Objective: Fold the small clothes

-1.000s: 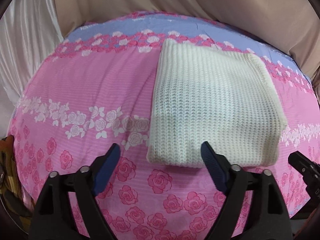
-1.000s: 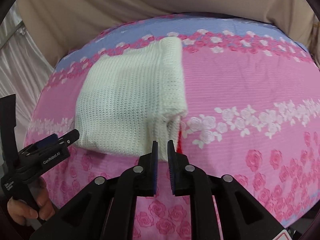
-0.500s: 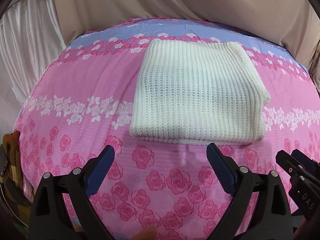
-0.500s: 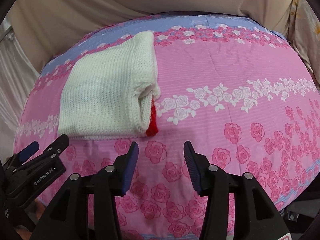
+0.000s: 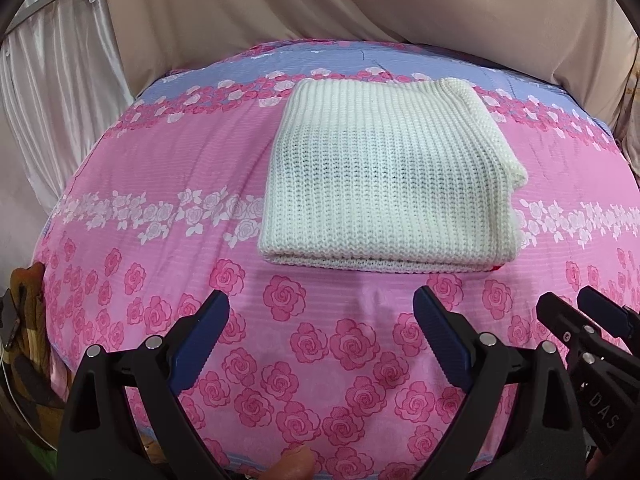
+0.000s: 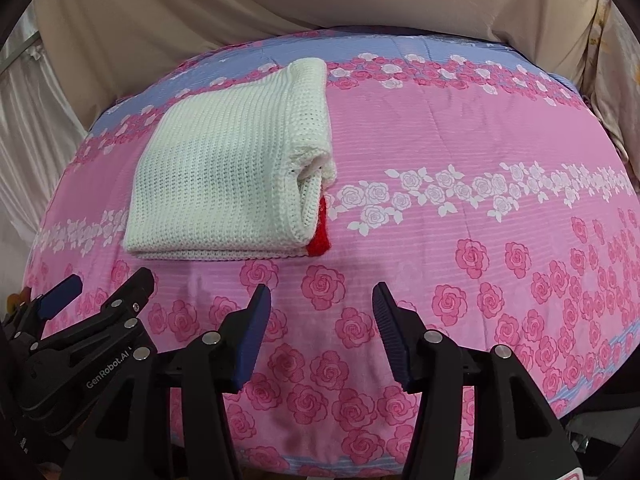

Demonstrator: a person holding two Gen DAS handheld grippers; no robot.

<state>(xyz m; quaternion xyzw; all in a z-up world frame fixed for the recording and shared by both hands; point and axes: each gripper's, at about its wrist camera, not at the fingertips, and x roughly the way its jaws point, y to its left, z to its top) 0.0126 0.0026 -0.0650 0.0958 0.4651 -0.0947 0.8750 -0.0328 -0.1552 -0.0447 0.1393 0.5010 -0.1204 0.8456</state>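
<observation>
A cream knitted garment (image 5: 384, 184) lies folded into a thick rectangle on the pink rose-print bed cover (image 5: 160, 168). In the right wrist view the garment (image 6: 228, 168) lies at the left, with a bit of red fabric (image 6: 320, 236) sticking out at its near right corner. My left gripper (image 5: 320, 320) is open and empty, apart from the garment's near edge. My right gripper (image 6: 322, 312) is open and empty, nearer than the garment's right corner. Each gripper shows at the edge of the other's view.
Beige curtains (image 5: 360, 12) hang behind the bed and a pale satin curtain (image 5: 52, 92) at the left. A brown and orange object (image 5: 28, 320) sits beside the bed's near left edge. The cover's right half (image 6: 480, 160) is bare.
Both grippers have pulled back from the garment toward the near edge of the bed. The right gripper, shut at the garment's near right corner a second ago, has opened and let go.
</observation>
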